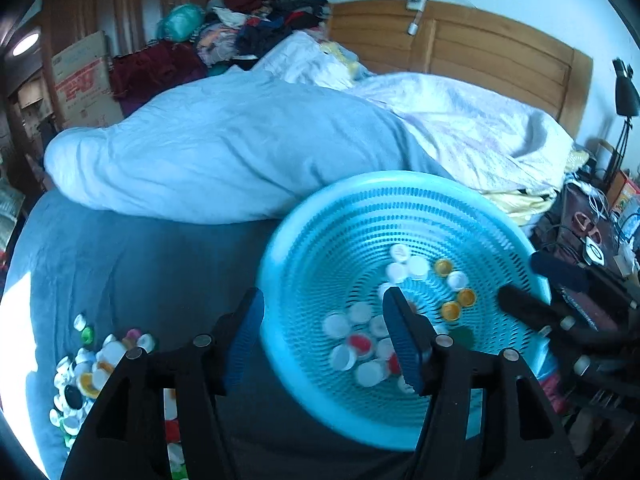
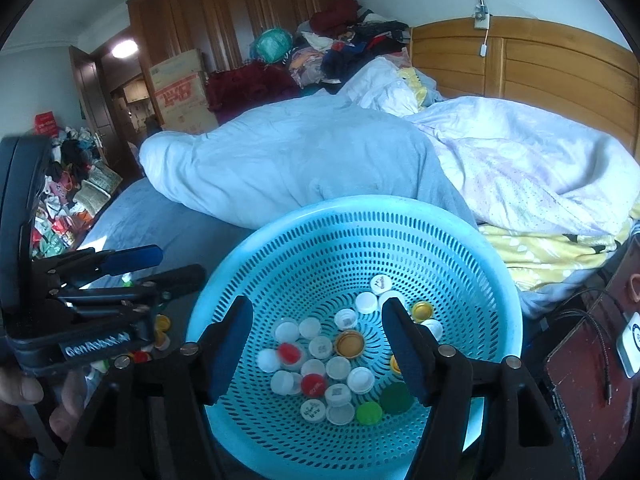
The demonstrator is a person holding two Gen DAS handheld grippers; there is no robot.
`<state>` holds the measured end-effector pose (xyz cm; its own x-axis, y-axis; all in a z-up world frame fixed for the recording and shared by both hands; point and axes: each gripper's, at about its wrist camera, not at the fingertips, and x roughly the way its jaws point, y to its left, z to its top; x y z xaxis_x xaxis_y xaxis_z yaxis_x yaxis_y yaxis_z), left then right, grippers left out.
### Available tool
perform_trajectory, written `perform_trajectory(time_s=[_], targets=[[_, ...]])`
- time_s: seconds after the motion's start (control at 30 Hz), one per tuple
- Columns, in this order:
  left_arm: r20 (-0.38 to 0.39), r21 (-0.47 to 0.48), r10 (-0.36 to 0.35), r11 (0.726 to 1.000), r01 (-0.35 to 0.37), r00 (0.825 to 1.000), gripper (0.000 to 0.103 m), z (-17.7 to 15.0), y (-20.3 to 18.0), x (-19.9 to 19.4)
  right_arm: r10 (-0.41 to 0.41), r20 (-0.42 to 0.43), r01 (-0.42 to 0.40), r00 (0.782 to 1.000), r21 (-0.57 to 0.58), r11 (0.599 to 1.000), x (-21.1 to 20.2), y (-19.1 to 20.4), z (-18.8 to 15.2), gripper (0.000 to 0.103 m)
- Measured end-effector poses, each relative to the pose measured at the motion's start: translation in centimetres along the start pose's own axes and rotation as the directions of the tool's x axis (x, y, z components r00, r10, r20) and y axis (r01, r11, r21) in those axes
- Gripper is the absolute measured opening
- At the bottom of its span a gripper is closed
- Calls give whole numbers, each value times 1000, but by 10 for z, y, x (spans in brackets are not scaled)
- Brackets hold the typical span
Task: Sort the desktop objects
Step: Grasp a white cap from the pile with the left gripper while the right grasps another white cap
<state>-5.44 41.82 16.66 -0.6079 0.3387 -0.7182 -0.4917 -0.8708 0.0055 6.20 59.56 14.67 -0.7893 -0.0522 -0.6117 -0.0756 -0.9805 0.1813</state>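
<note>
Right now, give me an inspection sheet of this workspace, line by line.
Surface: grey-blue bedspread, sunlit at the left edge.
Job's things: blue perforated basket holding white, red, gold and green bottle caps; loose cap pile on the bedspread, left of the basket.
Clutter: rumpled duvet behind the basket; clothes heap; cardboard boxes.
Grippers: left gripper open, nothing between its fingers; right gripper open over the basket, empty.
Cables: dark cord on the red-brown bedside surface; wall cord above the headboard.
Surroundings: bedroom, wooden wardrobe.
</note>
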Motion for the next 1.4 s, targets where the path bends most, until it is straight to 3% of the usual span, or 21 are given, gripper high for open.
perform_trajectory(time_s=[0.1,0.17,0.23,0.33,0.37,0.47,0.53,0.63,0.83,1.03,1.17,1.23,1.3,1.4], targets=[[36,-86,65,994,-62,997,56,-40,64,-15,23,-15,-23,1000,-19,1000,6,11,-8,72],[22,-181,126,976,-119,992,56,-75,116,-23,45,-50,-47,998,-31,998,16,19,-15,72],[-1,-276,205,941,-197,979,56,-119,168,-35,63,-85,-67,994,-47,997,25,28,-23,72],[-96,-377,301,871,-314,949,56,-191,236,-48,90,-121,-99,989,-67,993,36,44,-33,72],[-148,-423,331,831,-362,932,56,-220,259,-52,98,-131,-108,987,-75,991,38,49,-36,72],[-232,-492,358,759,-427,904,55,-273,296,-60,113,-168,-131,979,-102,986,48,66,-44,72],[-289,-516,350,727,-453,891,55,-300,313,-60,120,-187,-143,975,-115,983,55,77,-50,72],[-323,-515,329,726,-456,887,54,-314,319,-50,127,-207,-156,970,-132,979,62,91,-54,72],[-281,-512,332,742,-433,901,54,-313,331,-41,134,-238,-181,962,-186,966,69,121,-58,72],[-235,-458,343,786,-415,909,54,-296,323,-28,169,-280,-244,945,-257,935,75,167,-62,68],[-219,-452,331,799,-396,918,51,-296,324,-29,197,-302,-291,933,-305,907,79,203,-68,68],[-223,-455,337,794,-403,915,26,-299,326,-34,216,-327,-321,920,-315,893,84,222,-74,68],[-216,-485,323,783,-389,921,26,-303,332,-41,245,-350,-362,904,-321,875,87,238,-80,67],[-202,-527,342,752,-396,918,26,-309,338,-59,283,-397,-426,873,-339,839,96,270,-95,64]])
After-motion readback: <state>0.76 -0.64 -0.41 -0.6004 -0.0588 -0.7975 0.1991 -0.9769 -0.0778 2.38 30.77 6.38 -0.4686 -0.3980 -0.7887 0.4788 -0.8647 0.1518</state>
